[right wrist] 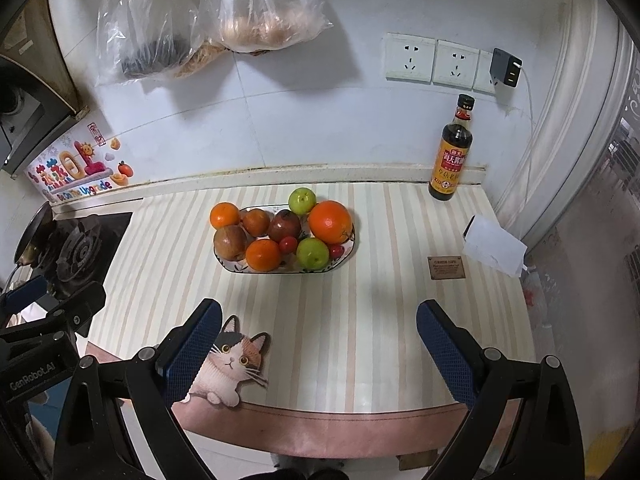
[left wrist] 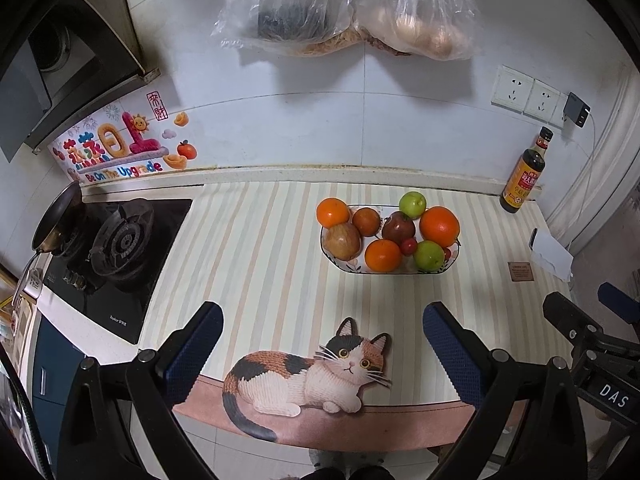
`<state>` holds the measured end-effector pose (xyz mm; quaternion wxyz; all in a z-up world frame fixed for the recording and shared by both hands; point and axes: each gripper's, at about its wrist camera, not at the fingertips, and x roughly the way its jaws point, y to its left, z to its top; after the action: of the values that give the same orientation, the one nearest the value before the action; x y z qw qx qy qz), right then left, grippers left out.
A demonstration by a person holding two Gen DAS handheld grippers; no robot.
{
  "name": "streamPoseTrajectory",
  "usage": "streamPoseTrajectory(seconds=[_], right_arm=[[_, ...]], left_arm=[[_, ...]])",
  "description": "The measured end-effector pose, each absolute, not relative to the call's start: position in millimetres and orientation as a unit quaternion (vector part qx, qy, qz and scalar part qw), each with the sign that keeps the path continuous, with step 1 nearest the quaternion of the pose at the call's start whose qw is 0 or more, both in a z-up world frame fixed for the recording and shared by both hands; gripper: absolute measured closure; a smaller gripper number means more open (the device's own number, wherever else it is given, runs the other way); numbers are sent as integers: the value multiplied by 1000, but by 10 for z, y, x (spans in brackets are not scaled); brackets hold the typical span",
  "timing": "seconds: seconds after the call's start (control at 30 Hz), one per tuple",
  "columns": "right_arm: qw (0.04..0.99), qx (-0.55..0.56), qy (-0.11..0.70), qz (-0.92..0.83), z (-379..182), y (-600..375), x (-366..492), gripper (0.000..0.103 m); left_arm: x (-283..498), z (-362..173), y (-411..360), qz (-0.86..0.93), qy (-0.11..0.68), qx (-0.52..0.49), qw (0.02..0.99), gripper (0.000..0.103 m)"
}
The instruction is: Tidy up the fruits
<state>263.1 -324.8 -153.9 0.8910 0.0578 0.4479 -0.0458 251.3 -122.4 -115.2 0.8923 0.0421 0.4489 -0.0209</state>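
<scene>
An oval white plate [left wrist: 394, 271] [right wrist: 344, 255] stands on the striped counter mat, piled with fruit: oranges [left wrist: 439, 226] [right wrist: 330, 222], green apples [left wrist: 429, 256] [right wrist: 312, 254], reddish-brown apples [left wrist: 342, 241] [right wrist: 229, 242] and small red fruits [left wrist: 409, 246] [right wrist: 287, 244]. My left gripper [left wrist: 322, 340] is open and empty, held over the mat's front edge, well short of the plate. My right gripper [right wrist: 319, 338] is open and empty, likewise short of the plate. Each gripper shows at the edge of the other's view.
A dark sauce bottle [left wrist: 526, 172] [right wrist: 451, 152] stands at the back right. A phone with white paper [left wrist: 551, 254] [right wrist: 494, 248] lies at the right edge. A gas stove [left wrist: 116, 248] with a pan [left wrist: 56, 218] is left. Plastic bags [left wrist: 344, 8] hang on the wall. A cat picture [left wrist: 312, 376] marks the mat's front.
</scene>
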Motion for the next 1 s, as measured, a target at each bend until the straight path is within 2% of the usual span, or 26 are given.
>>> streamPoseTrajectory(seconds=[1.0], right_arm=[[890, 59, 450, -40, -1494, -3252, 2622, 3]], left_arm=[[2456, -1120, -1204, -14, 442, 46, 896, 1]])
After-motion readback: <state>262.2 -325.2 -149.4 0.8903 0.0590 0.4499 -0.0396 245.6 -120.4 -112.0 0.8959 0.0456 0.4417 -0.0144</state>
